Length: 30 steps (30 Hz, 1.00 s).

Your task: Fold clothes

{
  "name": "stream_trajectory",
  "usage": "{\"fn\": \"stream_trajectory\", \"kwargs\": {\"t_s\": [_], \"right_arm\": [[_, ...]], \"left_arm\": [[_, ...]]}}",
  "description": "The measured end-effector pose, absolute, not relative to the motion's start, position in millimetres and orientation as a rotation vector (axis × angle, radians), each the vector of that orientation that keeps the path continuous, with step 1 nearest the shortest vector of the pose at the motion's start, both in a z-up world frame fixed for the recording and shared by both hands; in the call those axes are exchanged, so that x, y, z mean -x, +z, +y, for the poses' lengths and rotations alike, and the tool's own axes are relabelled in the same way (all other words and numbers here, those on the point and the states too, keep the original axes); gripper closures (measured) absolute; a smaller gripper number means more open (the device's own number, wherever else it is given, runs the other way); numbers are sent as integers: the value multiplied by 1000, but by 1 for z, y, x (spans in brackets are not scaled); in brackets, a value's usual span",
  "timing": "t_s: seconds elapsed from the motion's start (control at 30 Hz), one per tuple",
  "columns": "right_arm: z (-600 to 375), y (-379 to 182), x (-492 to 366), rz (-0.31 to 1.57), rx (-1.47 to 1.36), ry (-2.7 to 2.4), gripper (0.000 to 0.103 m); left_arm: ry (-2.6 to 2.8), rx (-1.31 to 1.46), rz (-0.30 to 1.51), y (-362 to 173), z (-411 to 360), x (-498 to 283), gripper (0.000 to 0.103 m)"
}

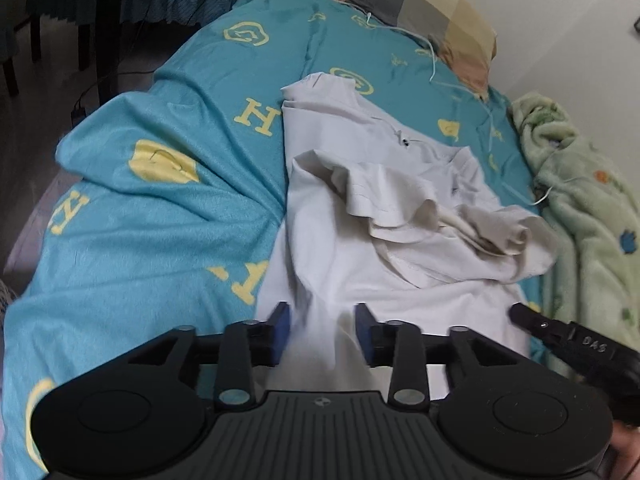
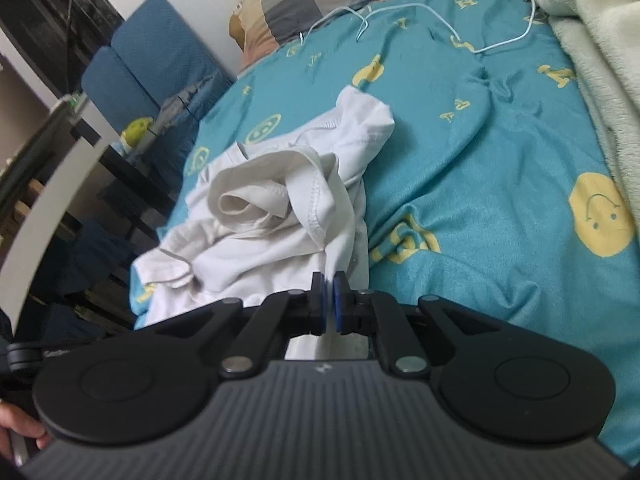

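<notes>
A crumpled white shirt (image 1: 384, 200) lies on the bed, with a bunched sleeve on top. My left gripper (image 1: 322, 330) is open, its blue pads either side of a raised ridge of the shirt's near hem. My right gripper (image 2: 328, 300) is shut on the near edge of the same white shirt (image 2: 272, 216). The right gripper's black finger (image 1: 560, 332) shows at the lower right of the left wrist view, beside the shirt's edge.
A teal bedsheet (image 1: 160, 200) with yellow letters and smileys covers the bed. A checked pillow (image 1: 420, 4) and a white cable (image 2: 400, 16) lie at the head. A green fleece blanket (image 1: 588, 200) runs along the wall side. A blue chair (image 2: 152, 64) and dark furniture stand off the bed.
</notes>
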State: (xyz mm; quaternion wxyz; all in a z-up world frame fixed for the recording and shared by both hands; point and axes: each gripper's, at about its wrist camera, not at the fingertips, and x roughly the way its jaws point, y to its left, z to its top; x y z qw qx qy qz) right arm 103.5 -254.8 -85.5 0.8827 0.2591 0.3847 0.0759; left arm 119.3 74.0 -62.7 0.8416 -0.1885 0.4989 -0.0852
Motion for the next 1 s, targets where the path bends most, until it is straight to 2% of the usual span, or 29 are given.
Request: {"fn": "stream_trajectory", "kwargs": {"t_s": [0.13,0.2,0.27,0.53,0.7,0.73,0.77,0.83,0.9,0.93,1.0], "right_arm": [[-258,-71,-82,771,-576,164,95],[-258,-66,-70,758,-611,175,95],[-259,-61,-58,745,-647,187,95],[-258,-74,-17,785,-921,229,94],[-245,-93,-8,860,-1051,248,92],[-241,-97,-8,876,-1074,249,89],[-237,-102,-8,897,-1101,254,83],[-229,-113,-8,942,-1153,265,49],[-222,-122,-8,963,-1185,266,42],[-220,-125,-10,971,-1193,268,41],[-219,-132,-14,967,-1224,271,41]], "left_arm": [[-206,487,1070,-47,73,-89,43],[-193,548,1090,-44,74,-74,28],[-189,632,1127,-47,76,-62,23],[-114,907,1304,-97,81,-50,22],[-84,1039,1269,-120,86,-57,29],[-84,1062,1258,-124,87,-58,31],[-83,1085,1248,-128,89,-58,34],[-76,1126,1230,-133,91,-59,39],[-78,1137,1199,-132,93,-59,52],[-79,1138,1183,-131,94,-58,57],[-87,1157,1151,-130,96,-57,82]]}}
